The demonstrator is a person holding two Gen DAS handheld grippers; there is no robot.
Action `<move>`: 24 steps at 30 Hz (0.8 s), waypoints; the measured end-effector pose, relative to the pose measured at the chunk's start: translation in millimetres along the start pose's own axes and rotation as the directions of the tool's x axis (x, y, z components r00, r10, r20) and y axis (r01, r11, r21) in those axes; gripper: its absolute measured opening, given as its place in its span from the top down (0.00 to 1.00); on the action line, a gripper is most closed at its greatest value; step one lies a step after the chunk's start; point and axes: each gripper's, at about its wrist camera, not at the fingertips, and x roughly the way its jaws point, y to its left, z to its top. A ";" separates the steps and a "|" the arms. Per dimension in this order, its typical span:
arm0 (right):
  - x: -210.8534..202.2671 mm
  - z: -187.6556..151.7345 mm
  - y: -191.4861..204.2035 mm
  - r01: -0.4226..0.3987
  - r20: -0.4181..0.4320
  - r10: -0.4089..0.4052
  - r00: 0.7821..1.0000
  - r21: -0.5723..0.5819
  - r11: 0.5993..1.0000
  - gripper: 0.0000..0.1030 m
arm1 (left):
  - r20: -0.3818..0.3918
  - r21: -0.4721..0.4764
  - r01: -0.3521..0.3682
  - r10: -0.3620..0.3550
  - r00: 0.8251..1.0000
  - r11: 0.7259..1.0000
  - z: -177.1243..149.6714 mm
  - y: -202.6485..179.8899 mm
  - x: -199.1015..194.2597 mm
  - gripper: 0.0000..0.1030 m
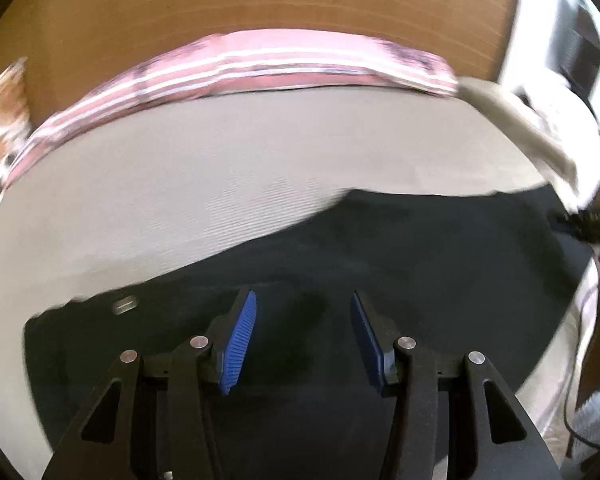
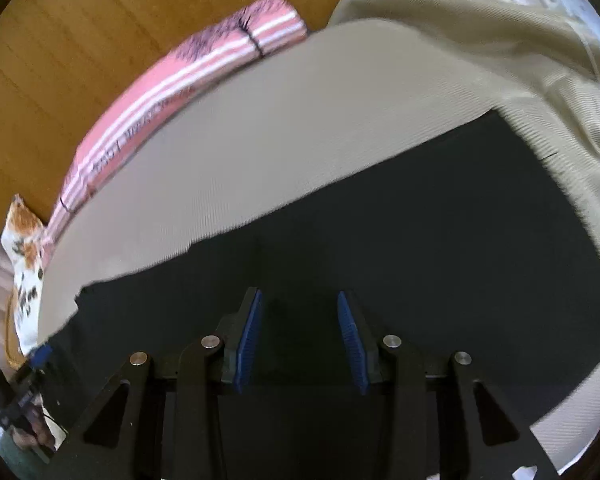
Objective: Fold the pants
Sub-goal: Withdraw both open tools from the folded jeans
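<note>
Dark flat pants point(image 1: 380, 248) run off the lower frame, motion-blurred; left gripper point(image 1: 302, 340) and right gripper point(image 2: 299, 340) gape, empty.

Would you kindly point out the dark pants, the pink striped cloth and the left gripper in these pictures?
dark pants point(image 2: 420, 240), right wrist view, on the flat middle of the fabric.
pink striped cloth point(image 1: 236, 60), left wrist view, on its white stripes.
left gripper point(image 1: 303, 312), left wrist view, midway between its fingertips.

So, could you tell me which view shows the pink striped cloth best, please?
The left wrist view: the pink striped cloth spans nearly its whole width beyond the beige cover, though blurred. The right wrist view shows it sharper but slanted, its lower edge hidden.
</note>
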 end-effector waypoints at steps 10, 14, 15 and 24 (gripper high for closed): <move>3.2 18.1 7.1 0.089 -0.001 -0.089 0.996 -0.030 0.996 0.64 | 0.019 -0.111 0.006 -0.004 1.000 0.994 -19.7 58.3 5.6 0.54; 12.8 23.4 68.9 -0.070 -0.061 0.060 0.996 -0.164 0.984 0.63 | 0.028 -0.106 0.005 -0.002 1.000 0.994 -17.6 55.8 -3.2 0.54; 20.2 23.9 95.4 -0.129 -0.099 0.110 0.989 -0.213 0.968 0.63 | 0.035 -0.099 -0.007 0.011 0.999 0.995 -16.0 57.8 -8.0 0.54; 90.4 12.9 263.5 -0.414 -0.387 0.244 0.889 -0.454 0.789 0.59 | 0.060 -0.145 0.034 -0.025 0.998 0.989 -21.0 85.3 -29.4 0.54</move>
